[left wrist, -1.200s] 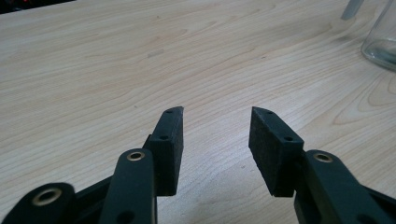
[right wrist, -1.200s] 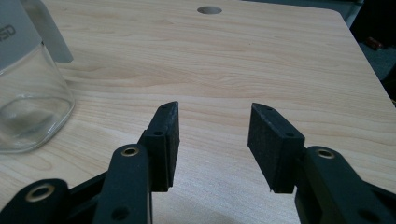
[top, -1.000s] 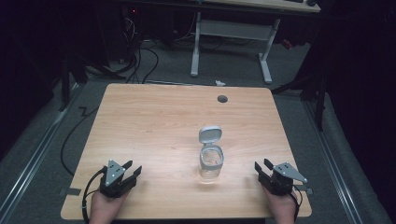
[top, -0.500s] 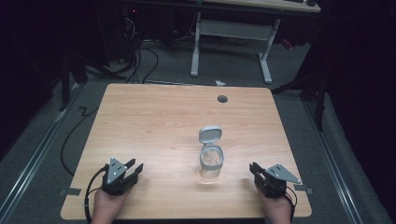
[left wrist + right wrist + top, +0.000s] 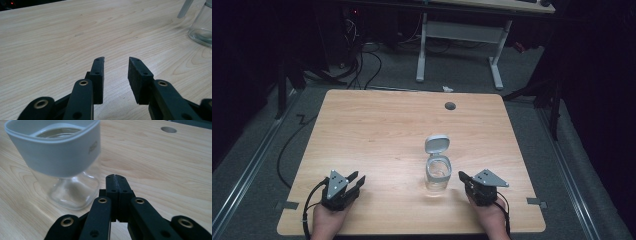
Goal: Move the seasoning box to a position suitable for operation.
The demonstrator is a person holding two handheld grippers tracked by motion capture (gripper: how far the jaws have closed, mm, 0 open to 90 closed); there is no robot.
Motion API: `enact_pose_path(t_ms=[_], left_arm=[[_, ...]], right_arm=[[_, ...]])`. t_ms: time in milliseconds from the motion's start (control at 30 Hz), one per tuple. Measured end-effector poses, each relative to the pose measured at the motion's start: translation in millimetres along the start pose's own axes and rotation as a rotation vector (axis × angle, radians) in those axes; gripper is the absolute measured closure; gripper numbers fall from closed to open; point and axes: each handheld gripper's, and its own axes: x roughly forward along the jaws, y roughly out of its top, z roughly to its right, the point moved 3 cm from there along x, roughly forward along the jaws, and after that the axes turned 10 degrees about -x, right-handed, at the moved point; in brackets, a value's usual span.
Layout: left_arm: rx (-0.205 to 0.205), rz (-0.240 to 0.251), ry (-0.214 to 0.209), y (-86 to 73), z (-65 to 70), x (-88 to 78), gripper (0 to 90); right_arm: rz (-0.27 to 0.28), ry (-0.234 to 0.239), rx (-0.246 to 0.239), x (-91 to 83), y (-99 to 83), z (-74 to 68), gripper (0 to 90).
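A clear glass jar (image 5: 437, 175) with a grey collar and a flipped-up grey lid (image 5: 435, 144) stands upright on the wooden table (image 5: 377, 130), right of centre near the front. My right gripper (image 5: 462, 177) rests just to the jar's right, jaws pressed together with nothing between them; in the right gripper view the jar (image 5: 66, 162) looms close at the upper left of my right gripper (image 5: 116, 178). My left gripper (image 5: 357, 179) lies at the front left, open and empty. In the left gripper view the left gripper (image 5: 116, 60) points over bare wood, the jar (image 5: 203, 27) far right.
A round cable hole (image 5: 450, 105) sits near the table's far edge. Beyond the table stand a white desk frame (image 5: 459, 40) and cables on dark floor. Tape marks (image 5: 534, 202) lie by the front corners.
My right gripper has slid left toward the jar and now sits close beside it. The left gripper has shifted slightly right. The jar has not moved.
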Motion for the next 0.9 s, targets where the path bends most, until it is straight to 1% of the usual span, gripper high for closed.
enact_pose_path(t_ms=[67,133,167,367,467,600,633,767,900], left_arm=[[-0.004,-0.006,-0.004,-0.2,0.4,-0.4,66.3],[-0.006,-0.006,-0.009,-0.3,1.5,-0.9,65.7],[-0.004,-0.004,-0.012,-0.4,2.0,-1.2,65.6],[-0.002,-0.002,-0.019,-0.8,4.2,-1.6,64.6],[-0.002,-0.003,-0.023,-1.9,5.1,-1.4,63.5],[-0.002,-0.007,-0.026,-2.7,5.8,-1.1,63.5],[-0.007,-0.007,-0.028,-2.9,6.1,-0.9,63.5],[-0.003,-0.013,-0.032,-4.5,6.8,-0.4,63.4],[0.000,-0.009,-0.032,-4.6,7.1,-0.4,64.8]], right_arm=[[-0.008,0.016,-0.001,7.8,1.5,-1.8,89.6],[-0.008,0.024,-0.003,9.0,1.9,-2.4,89.6],[0.004,0.036,-0.002,10.2,3.2,-4.0,89.6],[0.008,0.038,-0.001,11.2,5.3,-6.1,89.7],[0.015,0.039,-0.009,11.1,6.0,-7.1,89.6],[0.012,0.026,-0.010,11.6,6.5,-5.2,89.6],[0.014,0.028,-0.006,12.5,6.6,-3.1,89.7],[0.016,0.036,-0.009,13.5,7.3,-2.9,89.7],[0.020,0.048,-0.020,13.1,8.0,-7.9,89.7]])
